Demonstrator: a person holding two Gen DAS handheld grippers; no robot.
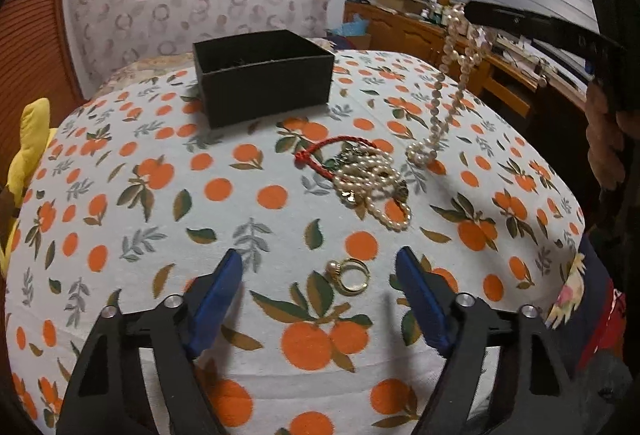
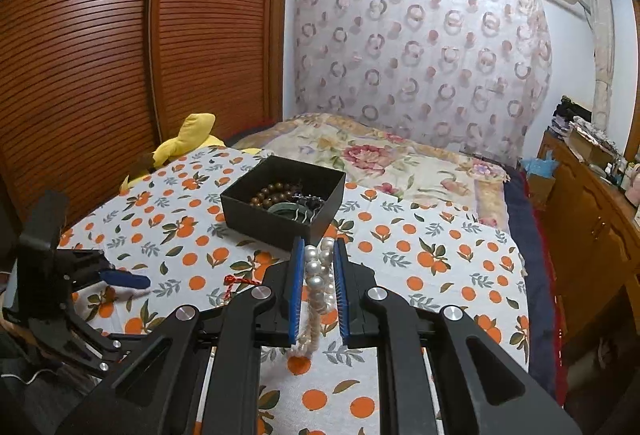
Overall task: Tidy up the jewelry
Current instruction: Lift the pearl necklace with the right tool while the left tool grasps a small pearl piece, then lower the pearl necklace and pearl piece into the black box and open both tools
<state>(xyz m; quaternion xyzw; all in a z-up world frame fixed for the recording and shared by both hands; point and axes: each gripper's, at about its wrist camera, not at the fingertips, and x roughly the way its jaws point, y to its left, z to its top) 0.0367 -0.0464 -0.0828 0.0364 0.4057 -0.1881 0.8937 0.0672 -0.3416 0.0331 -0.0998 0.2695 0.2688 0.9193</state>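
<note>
My right gripper (image 2: 318,249) is shut on a pearl necklace (image 2: 316,275); in the left wrist view the necklace (image 1: 448,83) hangs from it (image 1: 470,13), its lower end still touching the cloth. A black box (image 1: 262,75) stands at the far side; the right wrist view shows it (image 2: 332,203) holding brown beads and dark pieces. A pile of pearls with a red cord bracelet (image 1: 336,151) lies mid-cloth (image 1: 374,183). A gold ring with a pearl (image 1: 350,275) lies between the fingers of my open left gripper (image 1: 320,263), which also shows in the right wrist view (image 2: 132,281).
An orange-print cloth (image 1: 160,195) covers the bed. A yellow plush toy (image 2: 188,139) lies at the left edge. A wooden dresser (image 2: 592,219) with clutter stands on the right, a slatted wardrobe (image 2: 120,55) on the left.
</note>
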